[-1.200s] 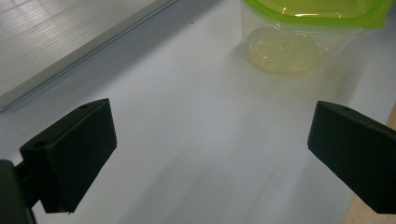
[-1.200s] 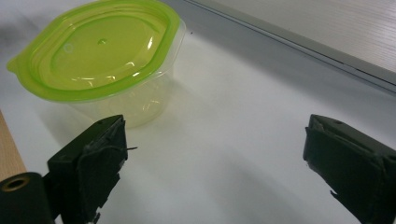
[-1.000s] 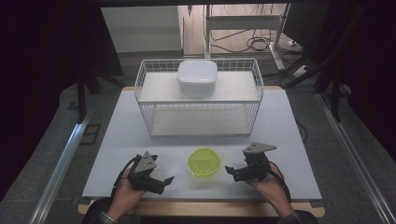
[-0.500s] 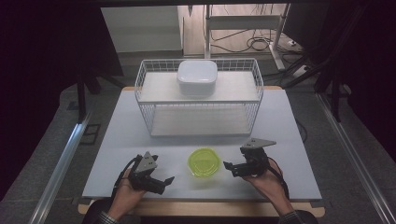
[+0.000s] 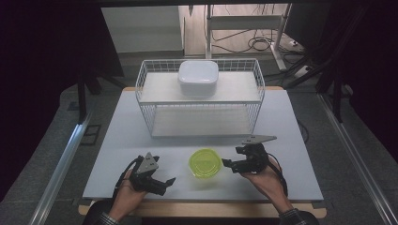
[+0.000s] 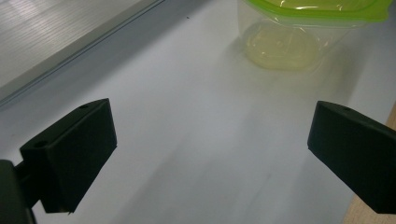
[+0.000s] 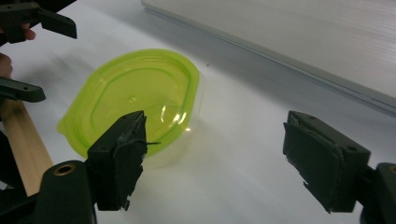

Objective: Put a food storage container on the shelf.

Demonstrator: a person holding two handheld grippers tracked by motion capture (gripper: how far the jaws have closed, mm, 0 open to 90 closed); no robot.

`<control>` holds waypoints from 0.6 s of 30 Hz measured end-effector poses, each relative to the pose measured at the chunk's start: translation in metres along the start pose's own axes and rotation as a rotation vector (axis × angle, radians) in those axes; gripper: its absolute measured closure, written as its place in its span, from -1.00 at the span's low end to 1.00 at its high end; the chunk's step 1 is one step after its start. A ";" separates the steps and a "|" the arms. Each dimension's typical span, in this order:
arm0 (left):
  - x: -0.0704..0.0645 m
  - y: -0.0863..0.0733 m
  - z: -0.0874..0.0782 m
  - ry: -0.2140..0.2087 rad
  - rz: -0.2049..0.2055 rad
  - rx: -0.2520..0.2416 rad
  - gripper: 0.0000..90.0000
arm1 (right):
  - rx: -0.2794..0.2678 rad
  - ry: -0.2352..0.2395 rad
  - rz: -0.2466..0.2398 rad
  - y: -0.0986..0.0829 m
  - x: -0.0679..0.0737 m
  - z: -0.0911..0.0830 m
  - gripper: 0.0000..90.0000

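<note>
The green-lidded tub (image 5: 205, 163) sits on the table (image 5: 300, 140) between the two grippers — light, thin and slippery by its look. The right gripper (image 5: 228, 165) is beside it, the left gripper (image 5: 170, 182) near; both jaws apart. The lid's rim looks the safest hold.

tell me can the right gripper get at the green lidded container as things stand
Probably yes: the right gripper has its jaws open, pointed at the green-lidded container close beside it, with bare table between them.

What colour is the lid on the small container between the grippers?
Translucent yellow-green lid on a clear container; clearest in the right gripper view.
</note>
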State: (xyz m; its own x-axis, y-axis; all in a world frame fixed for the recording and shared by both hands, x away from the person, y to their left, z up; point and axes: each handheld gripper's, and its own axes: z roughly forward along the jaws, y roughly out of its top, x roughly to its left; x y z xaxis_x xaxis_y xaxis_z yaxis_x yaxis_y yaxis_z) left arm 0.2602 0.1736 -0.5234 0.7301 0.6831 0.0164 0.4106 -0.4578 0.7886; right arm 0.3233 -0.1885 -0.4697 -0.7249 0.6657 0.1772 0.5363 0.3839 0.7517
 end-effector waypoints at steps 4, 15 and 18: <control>0.000 0.000 0.000 0.000 0.001 0.001 -0.97 | 0.014 0.019 -0.010 0.005 0.002 0.006 -0.46; -0.001 0.000 0.001 0.003 0.007 0.001 -0.97 | 0.063 0.090 0.024 0.015 -0.004 0.020 -0.12; -0.001 0.000 0.001 0.003 0.009 0.003 -0.97 | 0.064 0.110 0.043 0.016 -0.007 0.024 0.00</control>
State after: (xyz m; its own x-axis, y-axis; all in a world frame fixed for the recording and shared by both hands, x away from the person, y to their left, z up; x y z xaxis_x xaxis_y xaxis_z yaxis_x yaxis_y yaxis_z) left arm 0.2598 0.1725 -0.5242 0.7322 0.6806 0.0255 0.4054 -0.4656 0.7867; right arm 0.3474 -0.1713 -0.4739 -0.7416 0.6097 0.2798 0.5920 0.3986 0.7004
